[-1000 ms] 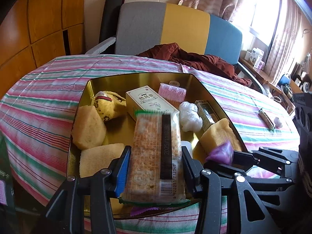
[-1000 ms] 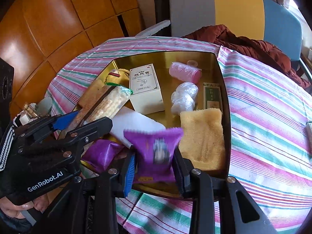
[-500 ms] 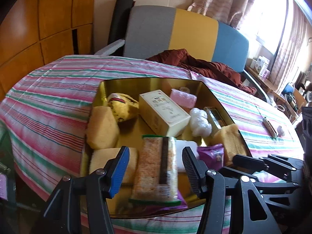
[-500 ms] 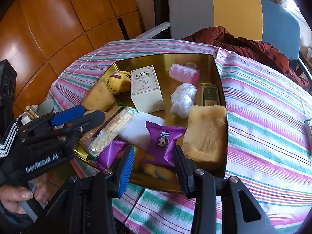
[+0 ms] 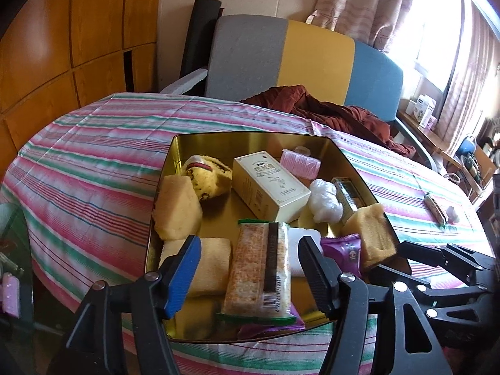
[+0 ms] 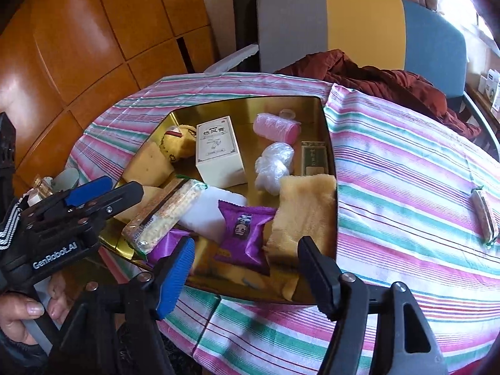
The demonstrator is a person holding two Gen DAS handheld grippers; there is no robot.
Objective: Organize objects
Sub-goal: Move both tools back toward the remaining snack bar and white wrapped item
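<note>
**Both grippers letting go over the gold tray**

We have the left gripper (image 5: 247, 268) with its jaws opening, and nothing pressed between them: the cracker pack (image 5: 259, 268) lies in the tray (image 5: 250, 139), its near end propped on a purple packet at the front rim. Our right gripper (image 6: 245, 270) is opening too, empty, with the purple snack (image 6: 245, 229) lying in the tray beyond its fingers, leaning on the sponge (image 6: 304, 209) beside it.

What worries us is the front edge. The cracker pack sits tilted and close to the rim (its barcode end rides higher than the rest), so a finger brushing it as we pull back could slide it onto the cloth (image 5: 93, 156). The snack rests on a heap of small things and could slip further down if nudged.

One wrapped bar (image 6: 484, 215) lies out on the cloth, well apart from the tray. Reaching for it across the tray risks dragging the sponge, which overhangs the right wall.
</note>
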